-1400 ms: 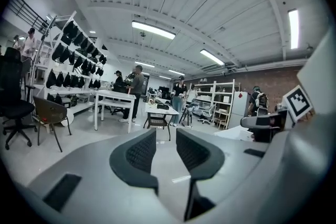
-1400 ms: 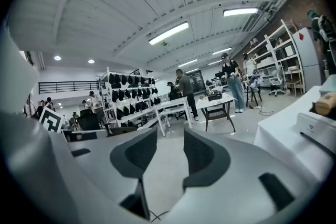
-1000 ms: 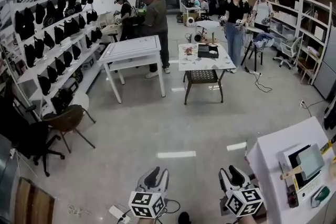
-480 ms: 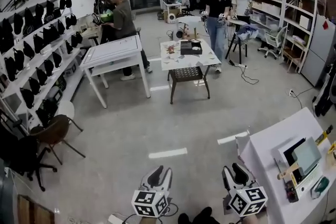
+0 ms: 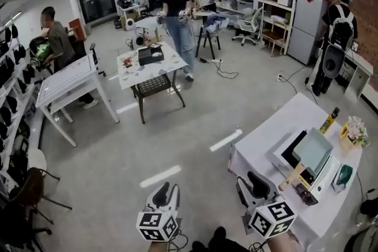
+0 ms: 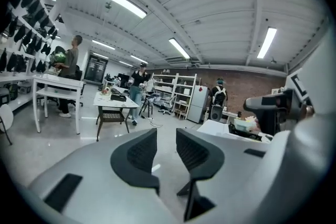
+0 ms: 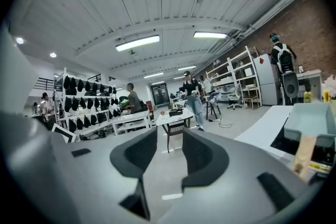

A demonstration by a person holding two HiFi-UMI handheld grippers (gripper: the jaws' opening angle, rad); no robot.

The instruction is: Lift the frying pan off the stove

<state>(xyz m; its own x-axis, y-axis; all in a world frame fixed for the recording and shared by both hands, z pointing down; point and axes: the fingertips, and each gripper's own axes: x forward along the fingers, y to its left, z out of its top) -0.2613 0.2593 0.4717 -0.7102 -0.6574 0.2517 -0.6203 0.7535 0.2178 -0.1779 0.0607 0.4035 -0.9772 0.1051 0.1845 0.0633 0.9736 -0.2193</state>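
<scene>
Head view: square grey-green wooden-handled frying pan (image 5: 313,150) sits on flat black stove (image 5: 293,156), seemingly untouched. Jaws apart, empty — left gripper (image 5: 165,192), right gripper (image 5: 256,182) carried low, pre-approach.

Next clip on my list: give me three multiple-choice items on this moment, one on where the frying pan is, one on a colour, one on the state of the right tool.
1. Where is the frying pan?
A. on the stove on the white table
B. on the floor
C. on a chair

2. What colour is the pan's handle?
A. red
B. pale wood
C. black

3. How do the jaws of the right tool stand?
A. shut on the pan's handle
B. apart, with nothing between them
C. shut on a bottle

Answers:
1. A: the pan rests on the stove at the person's right.
2. B: the handle is light wood.
3. B: the right gripper view shows a clear gap with only floor beyond.
</scene>
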